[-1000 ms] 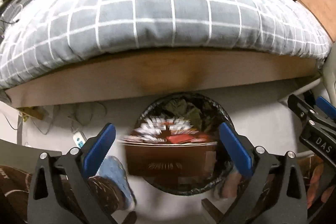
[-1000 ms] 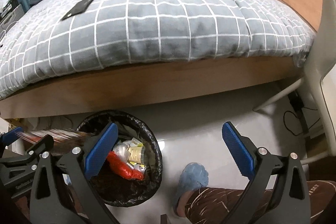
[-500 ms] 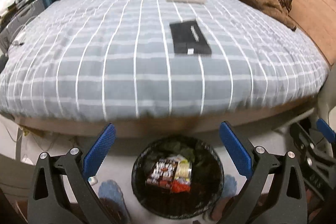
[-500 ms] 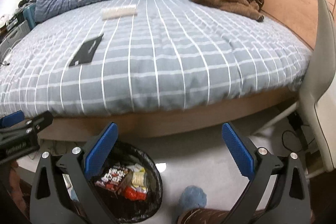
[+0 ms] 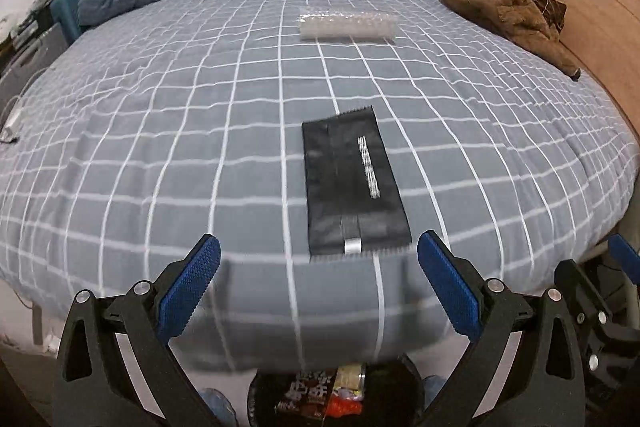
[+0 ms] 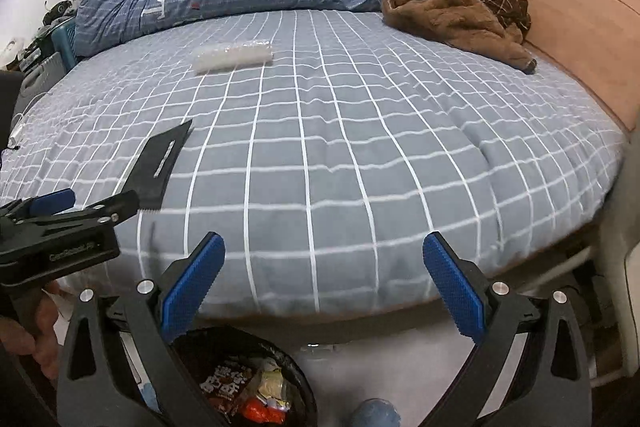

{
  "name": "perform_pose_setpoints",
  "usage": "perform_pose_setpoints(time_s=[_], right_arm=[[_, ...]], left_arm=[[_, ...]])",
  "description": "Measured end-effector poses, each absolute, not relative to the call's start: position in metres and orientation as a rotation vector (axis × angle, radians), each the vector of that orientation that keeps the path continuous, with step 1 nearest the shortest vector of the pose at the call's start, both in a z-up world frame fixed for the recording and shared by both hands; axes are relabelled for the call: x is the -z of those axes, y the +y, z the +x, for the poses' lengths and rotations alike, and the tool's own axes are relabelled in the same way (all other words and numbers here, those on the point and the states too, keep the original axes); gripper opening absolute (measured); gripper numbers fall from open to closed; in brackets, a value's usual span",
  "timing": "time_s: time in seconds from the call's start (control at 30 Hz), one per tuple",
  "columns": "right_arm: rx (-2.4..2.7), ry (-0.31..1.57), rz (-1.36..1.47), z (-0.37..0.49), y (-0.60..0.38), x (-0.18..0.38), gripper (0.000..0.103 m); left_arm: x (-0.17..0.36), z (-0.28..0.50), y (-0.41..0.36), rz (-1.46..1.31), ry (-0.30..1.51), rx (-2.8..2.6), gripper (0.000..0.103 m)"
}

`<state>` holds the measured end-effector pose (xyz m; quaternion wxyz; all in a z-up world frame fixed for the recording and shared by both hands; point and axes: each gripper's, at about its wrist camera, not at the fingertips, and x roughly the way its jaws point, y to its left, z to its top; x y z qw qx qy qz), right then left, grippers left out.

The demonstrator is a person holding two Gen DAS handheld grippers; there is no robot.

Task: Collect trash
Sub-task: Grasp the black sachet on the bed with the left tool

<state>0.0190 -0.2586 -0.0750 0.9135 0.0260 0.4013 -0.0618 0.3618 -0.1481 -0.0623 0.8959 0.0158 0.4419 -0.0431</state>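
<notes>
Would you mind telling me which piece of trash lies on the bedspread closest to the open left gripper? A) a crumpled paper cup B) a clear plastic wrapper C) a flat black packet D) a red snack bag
C: the flat black packet lies on the checked bedspread just ahead of the left gripper, while the clear plastic wrapper sits much farther up the bed.
</notes>
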Motion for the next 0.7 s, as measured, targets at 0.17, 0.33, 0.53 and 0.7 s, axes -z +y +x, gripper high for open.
perform_pose_setpoints(time_s=[0.17,0.33,0.53,0.7], right_arm=[[0.116,0.818,0.044,0.041,-0.255,0.074,0.095],[0.108,0.825,0.065,0.054,-0.257,0.077,0.095],[0.103,0.830,0.079,0.061,-0.257,0.078,0.095],[0.102,0.831,0.085,0.062,-0.256,0.077,0.095]], left_arm=[[0.072,0.391,-0.155,0.049,0.942,0.085,0.096],[0.080,0.409,-0.157,0.038,0.963,0.074,0.095],[0.083,0.420,-0.159,0.022,0.973,0.077,0.082],[0.084,0.421,-0.162,0.028,0.972,0.092,0.061]])
